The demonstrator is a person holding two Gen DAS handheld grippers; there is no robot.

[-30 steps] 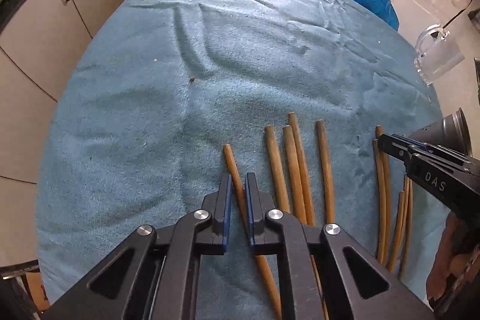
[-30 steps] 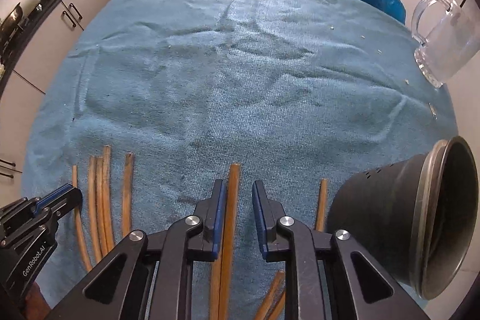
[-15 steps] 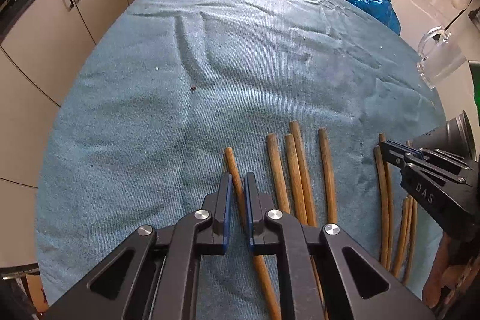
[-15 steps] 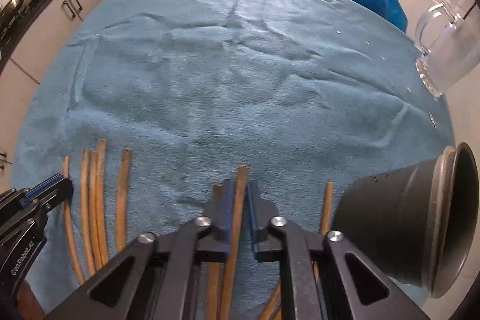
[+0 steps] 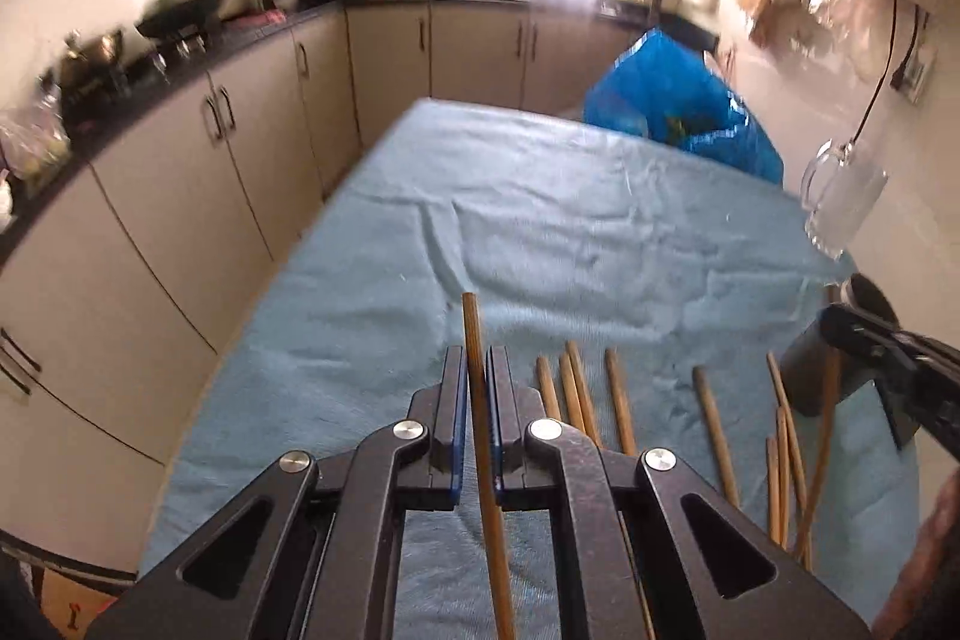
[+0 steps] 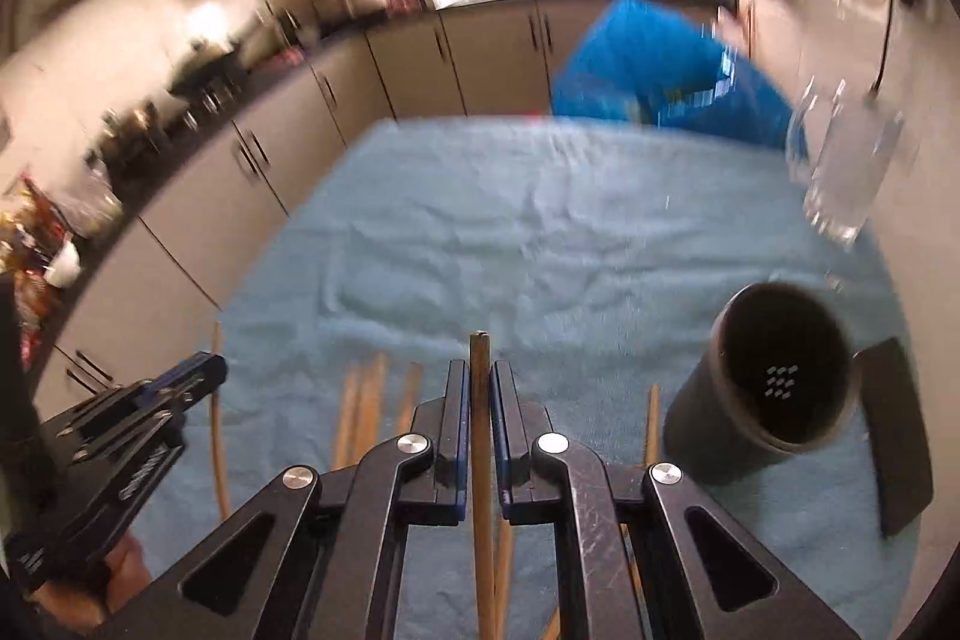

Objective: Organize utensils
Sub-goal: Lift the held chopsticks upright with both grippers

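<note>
Clearly both tools are clamped tight: the left gripper [image 5: 477, 400] has its jaws pinched on a single wooden chopstick [image 5: 474, 340] whose tip sticks out just past the blue pads, and the right gripper [image 6: 478, 415] pinches a second chopstick [image 6: 479, 358] the same way, its jaws having just been closing onto that stick. Each held stick runs back between the fingers and is cut off at the lower edge of its view, so its full length cannot be seen. Loose chopsticks [image 5: 618, 400] lie on the blue cloth [image 5: 540, 250] to the right of the left gripper, some half hidden behind the tool bodies. A dark cylindrical holder [image 6: 774, 388] stands on the cloth to the right of the right gripper, its mouth tilted toward the camera, with a dark flat object [image 6: 900, 430] beside it that is hard to identify. Further off, a clear glass mug [image 5: 840, 202] sits at the cloth's right edge and a blue plastic bag [image 5: 678, 112] at the far end. Beige cabinets [image 5: 240, 130] line the left side, and the right wrist view is smeared with blur
</note>
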